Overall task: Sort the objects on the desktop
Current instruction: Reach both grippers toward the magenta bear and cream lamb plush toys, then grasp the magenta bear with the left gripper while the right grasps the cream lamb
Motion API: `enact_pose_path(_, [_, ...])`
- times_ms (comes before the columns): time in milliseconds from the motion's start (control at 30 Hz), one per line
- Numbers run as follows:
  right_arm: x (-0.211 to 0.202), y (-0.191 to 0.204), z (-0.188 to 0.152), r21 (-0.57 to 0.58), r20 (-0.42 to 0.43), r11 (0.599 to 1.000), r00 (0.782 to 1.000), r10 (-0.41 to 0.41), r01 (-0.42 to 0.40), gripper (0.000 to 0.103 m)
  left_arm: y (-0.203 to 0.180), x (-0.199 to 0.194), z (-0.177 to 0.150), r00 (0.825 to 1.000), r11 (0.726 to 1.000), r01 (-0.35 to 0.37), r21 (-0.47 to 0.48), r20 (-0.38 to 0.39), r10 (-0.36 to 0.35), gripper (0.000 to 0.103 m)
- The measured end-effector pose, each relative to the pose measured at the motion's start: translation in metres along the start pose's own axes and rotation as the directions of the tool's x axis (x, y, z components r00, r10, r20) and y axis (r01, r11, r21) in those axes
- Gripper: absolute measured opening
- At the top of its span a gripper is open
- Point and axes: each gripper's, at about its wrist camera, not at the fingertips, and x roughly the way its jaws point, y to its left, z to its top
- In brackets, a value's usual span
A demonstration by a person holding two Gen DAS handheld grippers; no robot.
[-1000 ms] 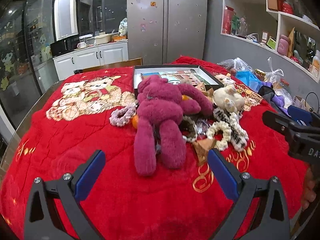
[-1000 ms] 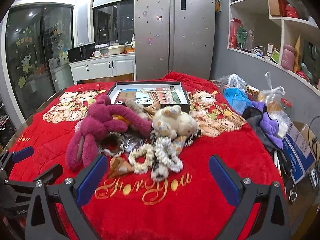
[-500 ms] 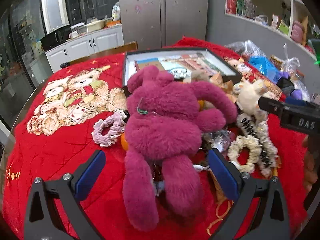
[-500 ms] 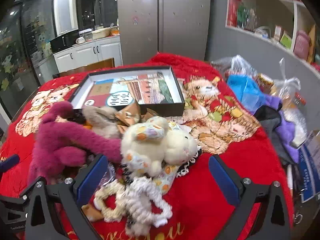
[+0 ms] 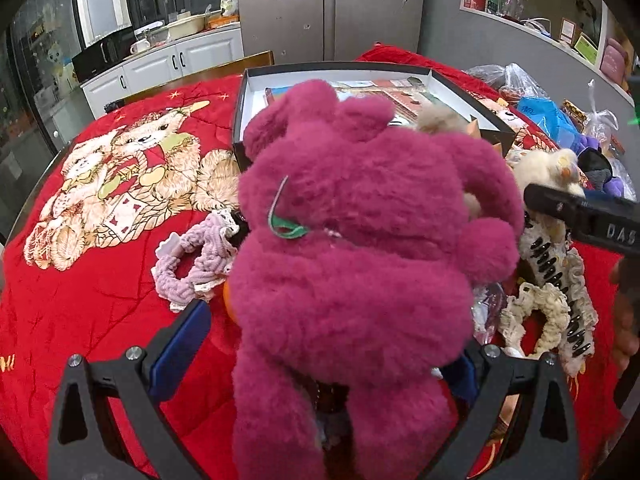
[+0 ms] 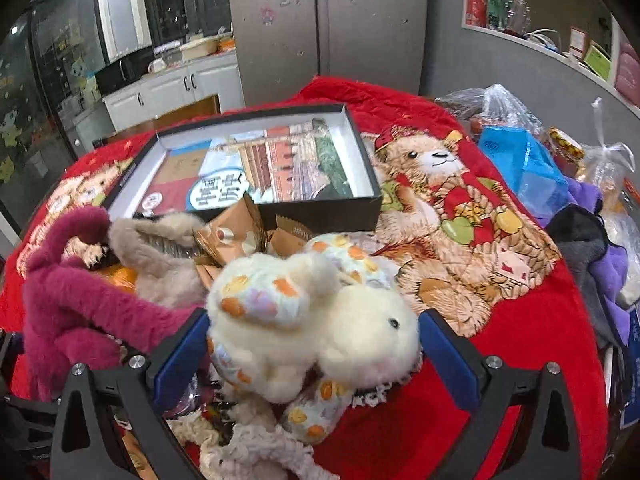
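A magenta plush bear (image 5: 360,248) lies face down on the red cloth and fills the left wrist view. My left gripper (image 5: 324,344) is open with its fingers on either side of the bear's body, not closed on it. A cream plush toy with orange spots (image 6: 312,320) lies between the open fingers of my right gripper (image 6: 316,348). The magenta bear's arm (image 6: 80,304) shows at the left of the right wrist view. An open black box (image 6: 256,176) with printed cards inside stands behind the toys.
Scrunchies lie around the toys: a lilac one (image 5: 196,256) at the left, cream ones (image 5: 548,308) at the right. Brown snack packets (image 6: 240,236) lie before the box. Plastic bags and purple cloth (image 6: 560,184) crowd the right edge. The right gripper's arm (image 5: 580,216) crosses the left wrist view.
Both grippers have moved forward and down. The left one now straddles the magenta bear, the right one straddles the cream toy. Both stay open.
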Motion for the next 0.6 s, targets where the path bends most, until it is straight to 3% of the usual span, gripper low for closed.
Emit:
enact_pose_path(233, [0.0089,-0.0053,-0.0043,0.008,0.004,1.000,1.000,0.026,-0.026,0.103,0.0039,0.0082,-0.0015,1.000,1.000,0.010,-0.013,-0.005,-0.010,0.102])
enact_pose_path(367, [0.0091,-0.0059,-0.0072,0.008,0.013,0.999,0.999,0.034,-0.034,0.103,0.0022,0.0078,-0.0044,1.000,1.000,0.010,-0.002,-0.005,-0.010,0.090])
enact_pose_path(500, [0.0046,-0.0040,-0.0082,0.007,0.019,0.999,0.999,0.037,-0.037,0.094,0.0059,0.0053,-0.0057,1.000,1.000,0.004,-0.011,0.001,-0.004,0.079])
enact_pose_path(600, [0.0006,-0.0038,-0.0099,0.005,0.021,0.999,0.999,0.040,-0.040,0.090,0.0105,0.0011,-0.0080,1.000,0.999,-0.006,-0.032,0.012,0.007,0.063])
